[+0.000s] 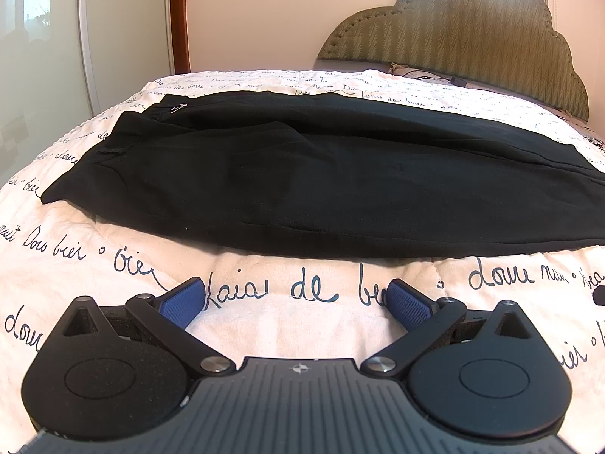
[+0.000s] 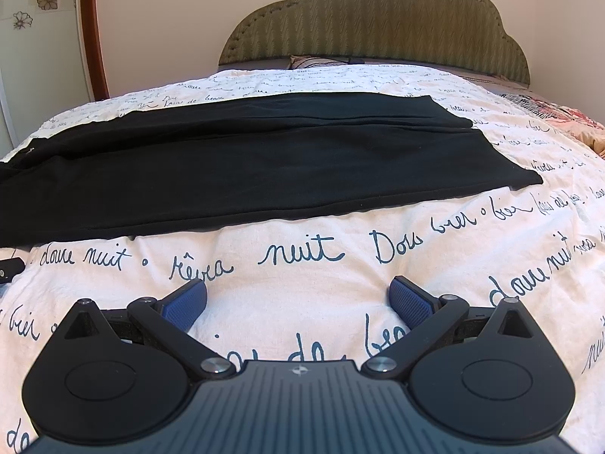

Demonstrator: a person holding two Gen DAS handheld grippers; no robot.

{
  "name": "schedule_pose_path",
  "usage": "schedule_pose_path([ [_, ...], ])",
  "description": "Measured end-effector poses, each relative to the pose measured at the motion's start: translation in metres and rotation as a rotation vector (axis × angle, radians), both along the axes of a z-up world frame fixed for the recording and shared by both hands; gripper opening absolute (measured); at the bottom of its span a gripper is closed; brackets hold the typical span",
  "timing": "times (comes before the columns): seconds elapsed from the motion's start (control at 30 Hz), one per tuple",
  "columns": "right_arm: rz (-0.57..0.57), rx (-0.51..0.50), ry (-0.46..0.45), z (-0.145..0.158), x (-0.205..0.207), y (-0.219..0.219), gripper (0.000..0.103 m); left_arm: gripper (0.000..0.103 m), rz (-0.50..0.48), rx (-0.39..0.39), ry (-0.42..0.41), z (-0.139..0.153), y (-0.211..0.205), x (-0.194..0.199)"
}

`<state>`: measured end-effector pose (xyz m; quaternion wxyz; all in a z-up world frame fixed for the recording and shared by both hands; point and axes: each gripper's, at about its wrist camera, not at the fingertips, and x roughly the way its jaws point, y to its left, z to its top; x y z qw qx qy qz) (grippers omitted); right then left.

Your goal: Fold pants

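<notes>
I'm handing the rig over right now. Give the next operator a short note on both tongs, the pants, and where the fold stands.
Left tongs: open, empty, over the quilt short of the pants.
Right tongs: open, empty, also short of the pants.
Pants: black, laid flat lengthwise across the bed, waistband on the left, leg hems on the right. The legs appear to lie one over the other.
Done: spread out, possibly folded leg on leg.
Left: grip one end and fold across towards the other, then fold again.
</notes>
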<state>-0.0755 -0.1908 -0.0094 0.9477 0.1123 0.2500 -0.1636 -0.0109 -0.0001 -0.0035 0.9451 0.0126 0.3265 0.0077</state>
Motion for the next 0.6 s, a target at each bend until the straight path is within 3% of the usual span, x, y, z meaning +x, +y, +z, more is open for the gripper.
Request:
schedule_pose_path([
  [0.6,-0.006,-0.017,0.013,0.0011,0.0025,0.0037,0.103,0.103,-0.001,0.001,-0.002,-0.0007,-0.0047,-0.002],
])
